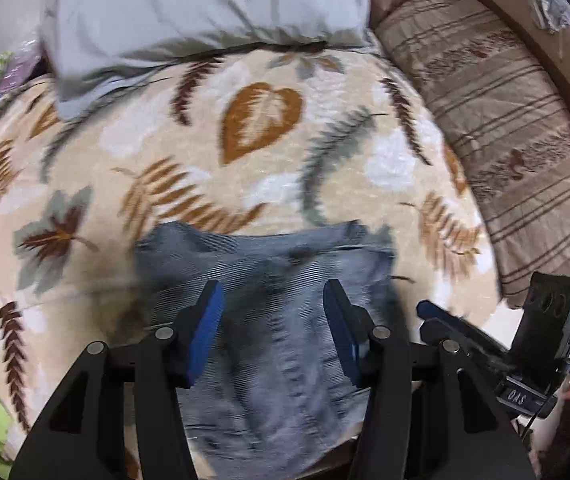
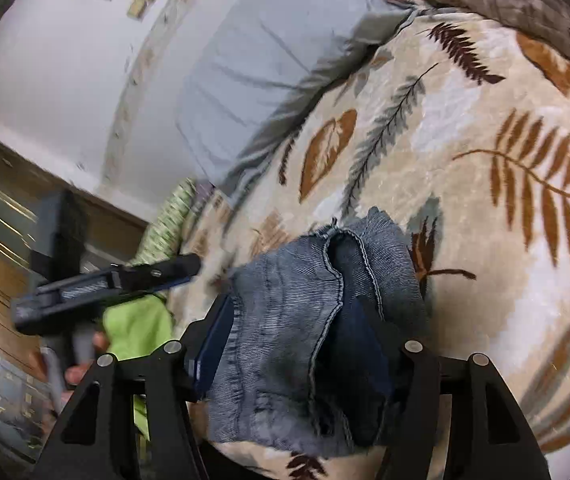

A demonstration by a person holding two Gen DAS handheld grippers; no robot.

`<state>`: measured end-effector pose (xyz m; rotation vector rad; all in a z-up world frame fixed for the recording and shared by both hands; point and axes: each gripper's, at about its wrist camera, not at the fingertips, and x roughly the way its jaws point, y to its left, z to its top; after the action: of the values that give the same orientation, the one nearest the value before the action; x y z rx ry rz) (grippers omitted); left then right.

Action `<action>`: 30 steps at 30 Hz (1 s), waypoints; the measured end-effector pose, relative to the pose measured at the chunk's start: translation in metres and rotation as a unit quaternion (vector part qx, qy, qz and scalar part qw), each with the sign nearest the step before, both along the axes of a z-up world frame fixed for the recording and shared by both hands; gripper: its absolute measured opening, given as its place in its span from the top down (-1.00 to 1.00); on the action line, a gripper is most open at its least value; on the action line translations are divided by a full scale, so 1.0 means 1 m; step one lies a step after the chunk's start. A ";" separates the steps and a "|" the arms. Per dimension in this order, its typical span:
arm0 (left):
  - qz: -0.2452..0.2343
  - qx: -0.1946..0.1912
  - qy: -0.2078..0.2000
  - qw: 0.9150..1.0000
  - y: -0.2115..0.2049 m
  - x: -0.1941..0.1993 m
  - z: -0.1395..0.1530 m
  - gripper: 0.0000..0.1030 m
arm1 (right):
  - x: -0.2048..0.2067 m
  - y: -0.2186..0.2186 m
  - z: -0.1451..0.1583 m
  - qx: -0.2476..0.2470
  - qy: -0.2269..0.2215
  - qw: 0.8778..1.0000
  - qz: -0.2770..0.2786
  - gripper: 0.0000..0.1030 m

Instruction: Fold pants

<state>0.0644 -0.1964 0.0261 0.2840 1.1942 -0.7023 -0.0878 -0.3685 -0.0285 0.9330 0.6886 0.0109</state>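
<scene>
Grippers [image 1: 271, 332] above ribbed denim pants [image 1: 277, 280]

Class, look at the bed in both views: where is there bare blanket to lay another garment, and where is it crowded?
Free: the leaf-print blanket between the grey pillow and the folded jeans, and the stretch toward the striped cushion. Crowded: the near edge, where the left gripper and right gripper hang over the jeans.

Folded pants below the parted left tool

The denim pants [image 1: 269, 320] are seen lying on a leaf-patterned blanket [image 1: 245, 152] under the left tool [image 1: 273, 322]; nothing is gripped. A grey pillow [image 1: 205, 12] lies beyond.
</scene>
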 end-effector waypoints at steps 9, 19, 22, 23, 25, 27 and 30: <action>-0.057 0.023 0.008 0.998 0.004 0.015 -0.015 -0.08 | -0.037 0.013 -0.020 0.050 0.015 0.999 0.006 -0.24; -0.242 0.129 -0.026 0.961 -0.077 -0.010 -0.047 -0.24 | -0.070 0.029 -0.051 0.114 0.045 0.992 0.004 -0.36; -0.269 0.167 -0.029 0.948 -0.083 -0.015 -0.068 -0.30 | -0.058 0.034 -0.053 0.138 0.023 0.990 0.017 -0.29; -0.272 0.172 -0.028 0.946 -0.083 -0.015 -0.073 -0.32 | -0.055 0.037 -0.052 0.142 0.020 0.989 0.022 -0.24; -0.276 0.168 -0.036 0.946 -0.082 -0.017 -0.077 -0.32 | -0.049 0.041 -0.054 0.144 0.018 0.989 0.029 0.02; -0.278 0.159 -0.048 0.946 -0.080 -0.020 -0.075 -0.27 | -0.042 0.045 -0.055 0.138 0.021 0.990 0.035 0.26; -0.273 0.152 -0.059 0.948 -0.076 -0.022 -0.071 0.01 | -0.039 0.042 -0.055 0.134 0.009 0.991 0.026 0.70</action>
<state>0.0425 -0.2727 -0.0447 0.9288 1.1133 -0.9604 -0.1272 -0.3262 -0.0832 1.1744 0.7401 0.1437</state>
